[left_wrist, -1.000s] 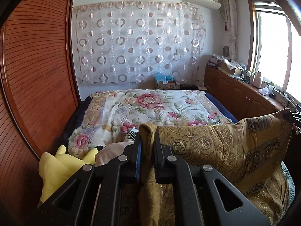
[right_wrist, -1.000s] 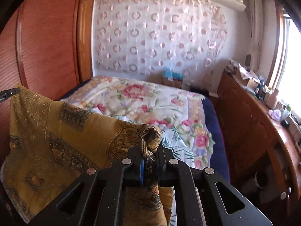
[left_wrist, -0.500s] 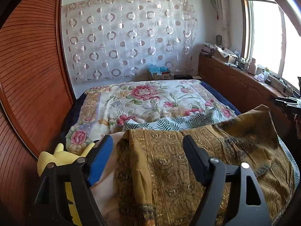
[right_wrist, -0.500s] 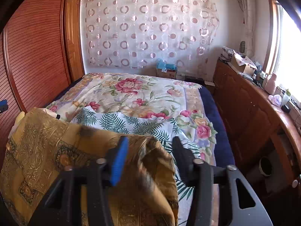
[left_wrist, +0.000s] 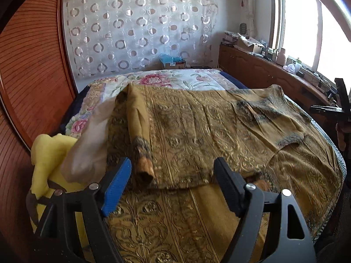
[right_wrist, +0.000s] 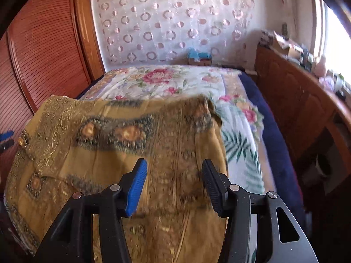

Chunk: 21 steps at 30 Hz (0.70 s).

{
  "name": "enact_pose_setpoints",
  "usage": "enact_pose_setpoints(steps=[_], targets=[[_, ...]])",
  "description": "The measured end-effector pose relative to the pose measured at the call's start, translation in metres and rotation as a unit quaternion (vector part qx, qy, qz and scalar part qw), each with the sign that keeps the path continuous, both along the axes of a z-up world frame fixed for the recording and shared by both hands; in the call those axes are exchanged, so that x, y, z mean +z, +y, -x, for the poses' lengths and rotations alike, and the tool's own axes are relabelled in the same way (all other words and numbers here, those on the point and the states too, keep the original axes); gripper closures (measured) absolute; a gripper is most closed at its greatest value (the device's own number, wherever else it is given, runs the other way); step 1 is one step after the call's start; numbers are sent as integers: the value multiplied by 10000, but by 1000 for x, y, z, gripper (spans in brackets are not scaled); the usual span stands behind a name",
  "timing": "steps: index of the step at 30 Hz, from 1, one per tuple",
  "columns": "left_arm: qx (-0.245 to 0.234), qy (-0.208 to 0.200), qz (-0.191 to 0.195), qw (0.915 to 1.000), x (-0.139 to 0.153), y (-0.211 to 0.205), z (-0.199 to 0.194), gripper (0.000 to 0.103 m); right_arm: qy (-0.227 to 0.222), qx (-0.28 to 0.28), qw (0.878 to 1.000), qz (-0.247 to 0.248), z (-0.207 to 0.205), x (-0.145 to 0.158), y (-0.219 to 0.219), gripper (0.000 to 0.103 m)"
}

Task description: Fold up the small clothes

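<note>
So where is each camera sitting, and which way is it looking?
Left wrist: on the left gripper, looking down its open fingers across the golden garment on the bed; the right gripper peeks in at right.
Right wrist: on the right gripper, fingers open over the garment's right side.
Shared: garment, floral quilt, circle-patterned curtain.

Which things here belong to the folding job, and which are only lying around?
Belong to the job:
- gold patterned garment
- left gripper, open
- right gripper, open

Only lying around:
- yellow plush toy
- floral bedspread
- blue-topped box
</note>
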<state>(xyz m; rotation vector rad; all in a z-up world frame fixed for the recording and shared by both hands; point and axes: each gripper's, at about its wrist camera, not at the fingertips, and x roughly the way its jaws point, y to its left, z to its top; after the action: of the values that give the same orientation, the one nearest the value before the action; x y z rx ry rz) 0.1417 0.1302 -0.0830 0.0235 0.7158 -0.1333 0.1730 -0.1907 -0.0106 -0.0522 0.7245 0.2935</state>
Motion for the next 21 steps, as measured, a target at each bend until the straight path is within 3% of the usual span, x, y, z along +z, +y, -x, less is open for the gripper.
enact_pose_setpoints(steps=[11, 21], targets=[[57, 685, -167, 9975, -38, -6, -12, 25, 547, -341, 9976, -261, 3, -18, -50, 49], [-44, 958, -133, 9953, -50, -11, -19, 21, 659, -389, 9968, -241, -18, -17, -46, 49]])
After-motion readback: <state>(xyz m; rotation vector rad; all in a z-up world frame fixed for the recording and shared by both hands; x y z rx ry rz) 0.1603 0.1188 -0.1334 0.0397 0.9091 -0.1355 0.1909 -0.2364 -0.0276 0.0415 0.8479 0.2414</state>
